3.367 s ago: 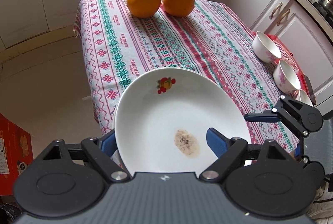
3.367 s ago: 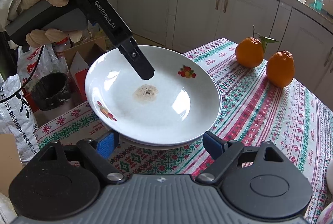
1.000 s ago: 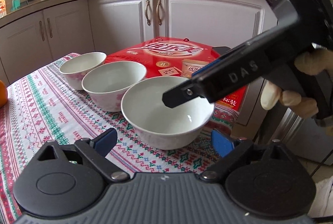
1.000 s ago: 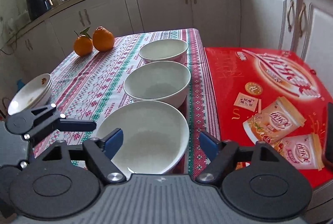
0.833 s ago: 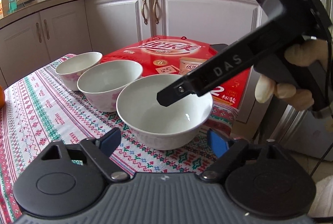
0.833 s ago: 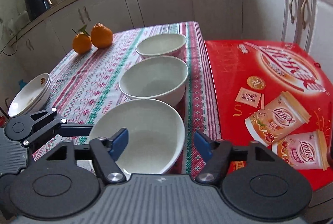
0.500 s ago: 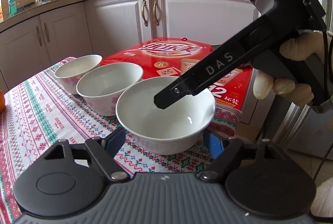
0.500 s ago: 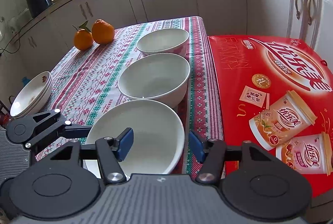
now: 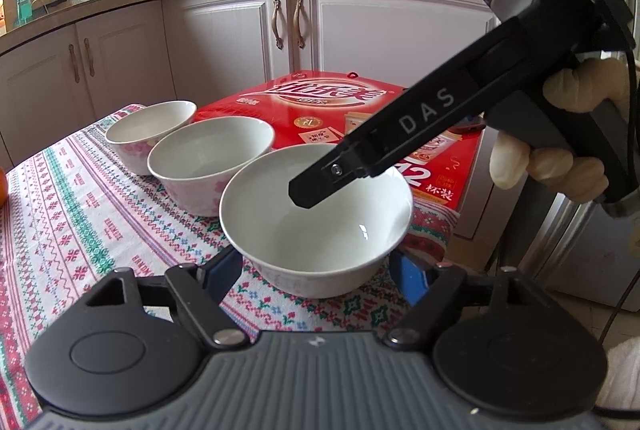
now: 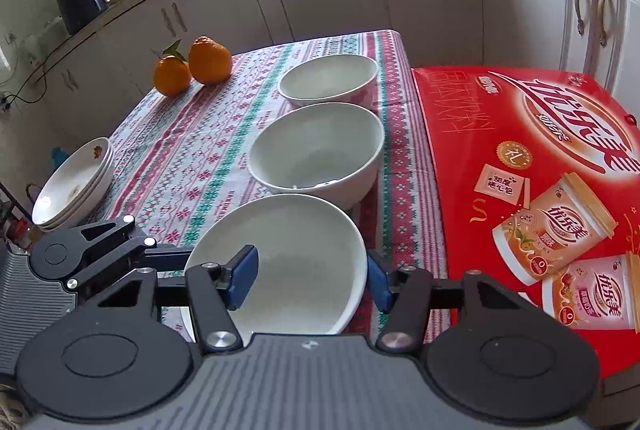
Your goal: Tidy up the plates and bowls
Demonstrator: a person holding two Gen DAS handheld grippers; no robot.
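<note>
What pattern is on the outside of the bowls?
Faint pink flowers on white, clearest on the middle bowl in the left wrist view.

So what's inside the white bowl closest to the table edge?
The nearest white ceramic bowl holds no food; only one blue pad of the right hand-held gripper reaches inside, its other pad outside the rim. The gripper's body hides the bowl's near wall.

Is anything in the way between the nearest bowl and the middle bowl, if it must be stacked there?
Nothing visible stands between them. The nearest bowl and the middle bowl sit close side by side on the tablecloth; the far bowl is beyond the middle one.
</note>
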